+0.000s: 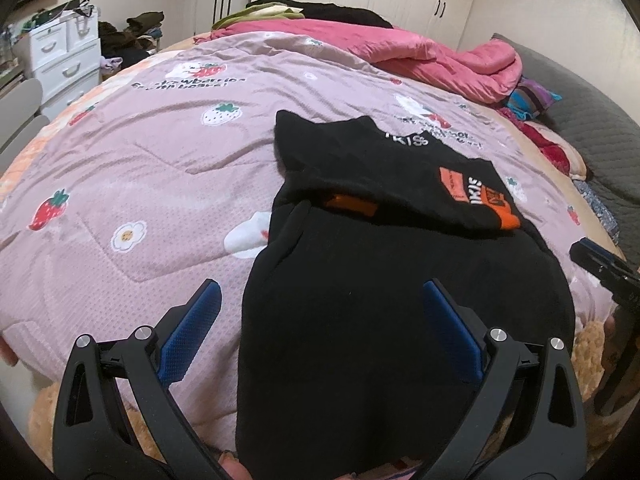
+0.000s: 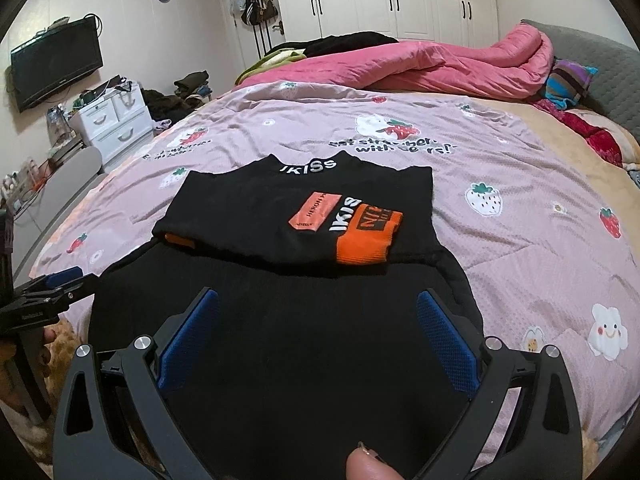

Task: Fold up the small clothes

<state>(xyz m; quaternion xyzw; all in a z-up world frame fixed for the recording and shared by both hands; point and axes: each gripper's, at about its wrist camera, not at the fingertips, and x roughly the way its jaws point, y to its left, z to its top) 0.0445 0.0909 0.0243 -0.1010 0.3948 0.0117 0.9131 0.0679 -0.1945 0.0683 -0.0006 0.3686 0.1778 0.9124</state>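
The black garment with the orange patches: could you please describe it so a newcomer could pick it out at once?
Start at the lilac strawberry-print quilt covering the bed. The black garment lies on its near part, in front of both open hand-held grippers. Unlike the pink duvet bunched at the far side, it is black, with white IKISS lettering and orange patches.

Left gripper [image 1: 320,296] and right gripper [image 2: 318,304]: black angular frames with triangular cut-outs; silver round screws at pivots; textured blue pads [image 2: 444,344] fitted; fingertip skin [image 2: 366,466] noted.
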